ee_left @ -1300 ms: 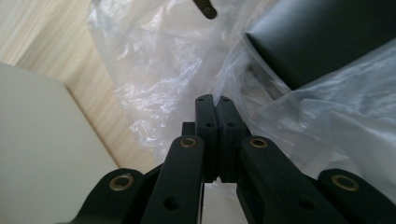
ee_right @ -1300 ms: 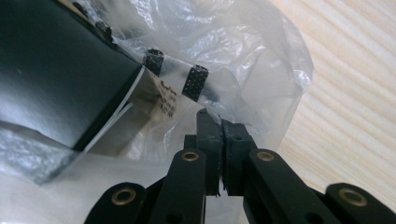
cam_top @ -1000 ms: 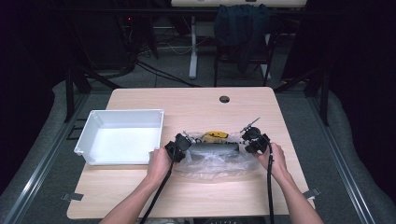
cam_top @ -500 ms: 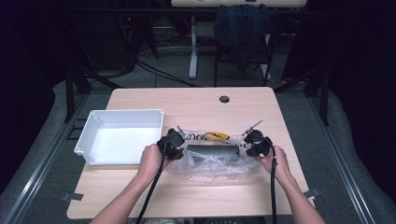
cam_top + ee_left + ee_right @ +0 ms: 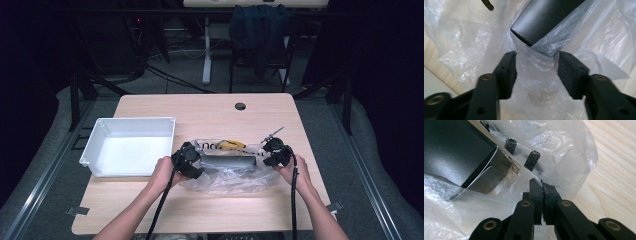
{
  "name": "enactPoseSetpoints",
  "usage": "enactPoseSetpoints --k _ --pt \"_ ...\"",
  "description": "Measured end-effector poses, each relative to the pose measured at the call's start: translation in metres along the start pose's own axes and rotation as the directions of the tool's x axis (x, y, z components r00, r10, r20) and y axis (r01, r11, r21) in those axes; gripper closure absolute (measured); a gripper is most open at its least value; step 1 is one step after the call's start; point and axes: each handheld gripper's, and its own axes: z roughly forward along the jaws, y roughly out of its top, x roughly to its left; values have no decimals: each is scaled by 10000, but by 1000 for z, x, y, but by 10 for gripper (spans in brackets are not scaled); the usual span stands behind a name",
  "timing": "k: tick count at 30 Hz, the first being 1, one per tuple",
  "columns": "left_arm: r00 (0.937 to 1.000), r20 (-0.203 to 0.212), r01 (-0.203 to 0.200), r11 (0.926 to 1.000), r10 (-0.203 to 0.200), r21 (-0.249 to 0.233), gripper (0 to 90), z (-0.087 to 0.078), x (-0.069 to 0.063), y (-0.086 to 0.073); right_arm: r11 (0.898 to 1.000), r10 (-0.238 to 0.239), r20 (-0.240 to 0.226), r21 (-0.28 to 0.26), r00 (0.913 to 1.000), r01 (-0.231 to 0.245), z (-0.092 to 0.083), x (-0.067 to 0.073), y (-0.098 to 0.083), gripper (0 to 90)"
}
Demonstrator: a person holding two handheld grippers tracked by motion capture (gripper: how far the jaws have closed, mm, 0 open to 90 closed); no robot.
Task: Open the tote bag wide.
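Observation:
A clear plastic bag (image 5: 230, 179) lies on the table's near middle with a long dark box (image 5: 231, 162) inside it. A yellow object (image 5: 231, 145) lies at the bag's far side. My left gripper (image 5: 187, 160) is at the bag's left end. Its jaws stand open (image 5: 537, 55) around bunched plastic (image 5: 534, 75), just short of the box's corner (image 5: 541, 22). At the bag's right end, my right gripper (image 5: 275, 152) is shut (image 5: 539, 183) on a fold of the plastic bag (image 5: 564, 150). The box's end (image 5: 454, 152) and two black dotted cylinders (image 5: 532, 160) lie inside the bag ahead of it.
A white tray (image 5: 127, 121) sits left of the bag, close to my left hand. A round cable hole (image 5: 240, 106) marks the table's far edge. Bare wood (image 5: 225, 215) runs along the table's near side. A chair with a dark garment (image 5: 260, 30) stands beyond the table.
My left gripper shifted a little left at the bag's end, then came slightly back toward me. The right gripper has hardly moved.

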Motion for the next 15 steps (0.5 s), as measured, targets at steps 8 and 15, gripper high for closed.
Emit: enactPoseSetpoints --k 8,15 --pt "9963 -426 -743 9972 745 67 805 9 -12 -8 9999 -106 -86 65 9999 106 -1 1 2 879" --pt "9883 184 -1523 9876 1517 384 880 12 -11 -18 9999 -63 -171 93 9998 64 0 0 2 879"
